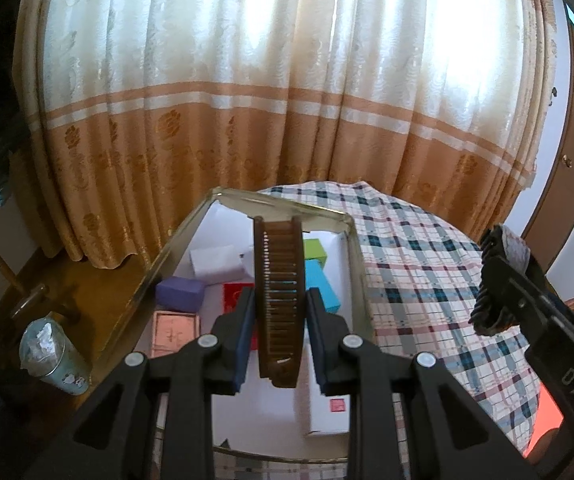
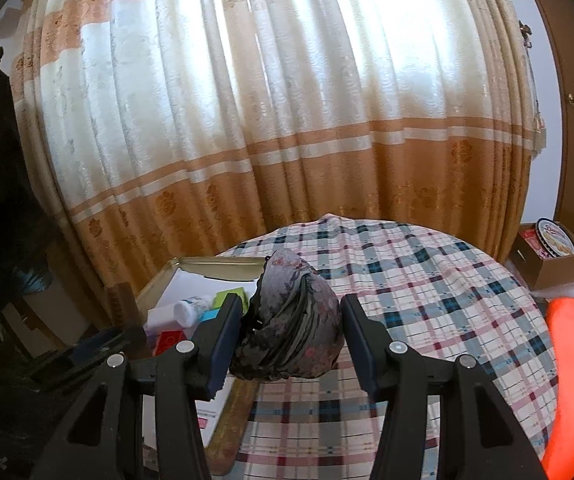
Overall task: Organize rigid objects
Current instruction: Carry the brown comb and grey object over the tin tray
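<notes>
My left gripper [image 1: 279, 304] is shut on a brown folding comb [image 1: 279, 280] and holds it on edge above a gold metal tin [image 1: 355, 264] on the plaid-covered round table [image 1: 427, 264]. The tin holds several small boxes: purple [image 1: 179, 294], white [image 1: 217, 262], green [image 1: 315, 250], blue [image 1: 321, 286], red [image 1: 235, 296], pink [image 1: 175, 332]. My right gripper [image 2: 291, 316] is shut on a dark crumpled fabric bundle [image 2: 291, 328] above the table, right of the tin [image 2: 215, 268]. It shows in the left wrist view [image 1: 495, 300] too.
A cream and orange curtain [image 1: 271, 100] hangs behind the table. A pale cup [image 1: 53, 354] stands on a wooden surface left of the tin. A white bottle [image 2: 193, 308] lies in the tin. A cardboard box with a round tin [image 2: 551, 252] sits at far right.
</notes>
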A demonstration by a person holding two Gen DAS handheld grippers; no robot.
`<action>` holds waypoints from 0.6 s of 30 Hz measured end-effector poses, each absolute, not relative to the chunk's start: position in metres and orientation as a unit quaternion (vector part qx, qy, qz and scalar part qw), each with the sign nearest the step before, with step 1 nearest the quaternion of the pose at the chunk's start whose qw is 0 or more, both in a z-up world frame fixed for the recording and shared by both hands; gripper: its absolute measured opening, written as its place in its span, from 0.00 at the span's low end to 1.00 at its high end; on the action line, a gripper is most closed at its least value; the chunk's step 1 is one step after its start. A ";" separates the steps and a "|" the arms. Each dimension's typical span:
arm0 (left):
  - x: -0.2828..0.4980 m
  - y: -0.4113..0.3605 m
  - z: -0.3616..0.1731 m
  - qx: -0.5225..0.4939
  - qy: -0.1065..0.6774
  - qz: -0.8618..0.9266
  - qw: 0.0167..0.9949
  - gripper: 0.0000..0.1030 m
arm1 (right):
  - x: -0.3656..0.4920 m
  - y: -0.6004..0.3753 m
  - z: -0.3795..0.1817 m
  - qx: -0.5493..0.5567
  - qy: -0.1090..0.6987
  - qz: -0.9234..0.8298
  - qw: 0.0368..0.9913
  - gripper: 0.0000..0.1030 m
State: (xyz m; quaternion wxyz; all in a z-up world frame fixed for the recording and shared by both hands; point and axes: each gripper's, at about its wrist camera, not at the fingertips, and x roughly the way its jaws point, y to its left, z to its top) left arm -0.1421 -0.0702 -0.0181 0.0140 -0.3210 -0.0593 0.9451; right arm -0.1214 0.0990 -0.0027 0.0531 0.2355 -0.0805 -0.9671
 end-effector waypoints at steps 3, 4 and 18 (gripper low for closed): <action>-0.143 -0.076 -0.020 -0.323 -0.061 0.944 0.008 0.23 | -0.122 0.091 -0.004 0.237 -0.076 -0.967 0.060 0.52; -0.143 -0.078 -0.021 -0.324 -0.062 0.944 0.007 0.24 | -0.123 0.088 -0.004 0.238 -0.075 -0.966 0.062 0.52; -0.147 -0.102 -0.030 -0.335 -0.063 0.940 -0.014 0.23 | -0.134 0.059 -0.008 0.248 -0.068 -0.962 0.087 0.52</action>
